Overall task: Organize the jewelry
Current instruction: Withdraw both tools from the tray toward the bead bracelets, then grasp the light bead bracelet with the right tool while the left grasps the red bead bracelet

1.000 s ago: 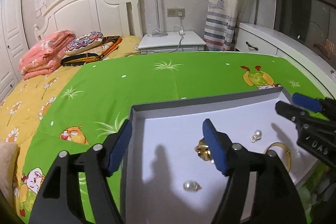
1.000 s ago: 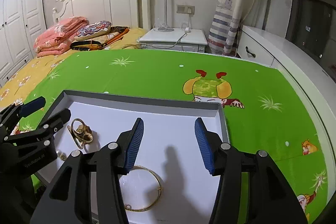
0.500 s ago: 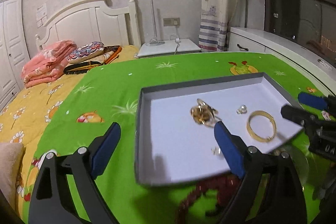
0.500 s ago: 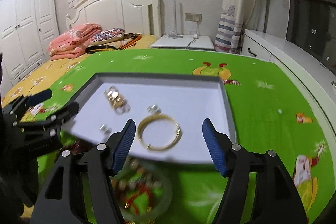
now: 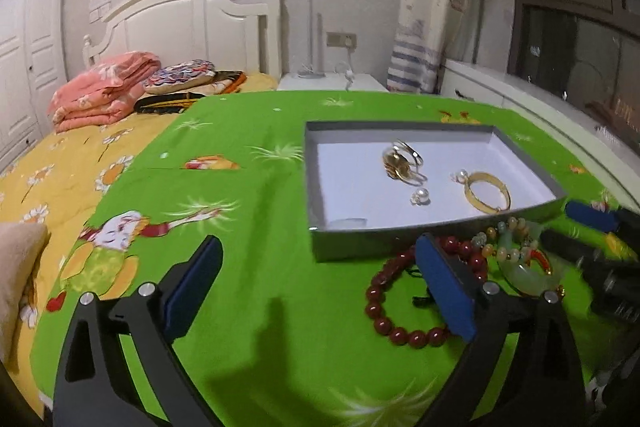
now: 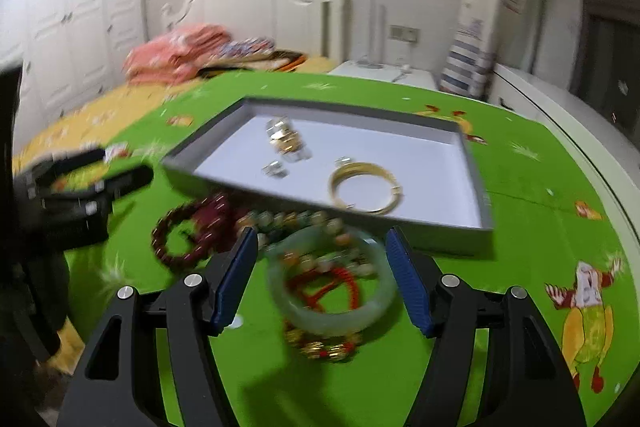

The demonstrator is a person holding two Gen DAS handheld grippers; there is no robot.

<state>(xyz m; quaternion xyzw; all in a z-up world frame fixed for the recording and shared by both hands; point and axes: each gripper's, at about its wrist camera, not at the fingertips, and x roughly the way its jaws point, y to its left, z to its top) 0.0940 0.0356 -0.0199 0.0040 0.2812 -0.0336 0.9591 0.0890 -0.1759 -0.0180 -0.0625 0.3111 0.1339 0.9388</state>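
Grey tray (image 5: 316,187) on the green bedspread (image 5: 248,195) holds a gold bangle (image 5: 487,191), a gold ornament (image 5: 401,163) and pearl pieces (image 5: 421,195). Just before it lie a red bead bracelet (image 5: 396,307) and a jade bangle (image 6: 332,283). Left gripper (image 5: 320,287) and right gripper (image 6: 320,275) both gape, empty.

Grey tray (image 5: 316,163) with gold bangle (image 5: 487,191), pearls, ring; red bead bracelet (image 5: 400,307) just beside, on green sheet (image 5: 248,211).
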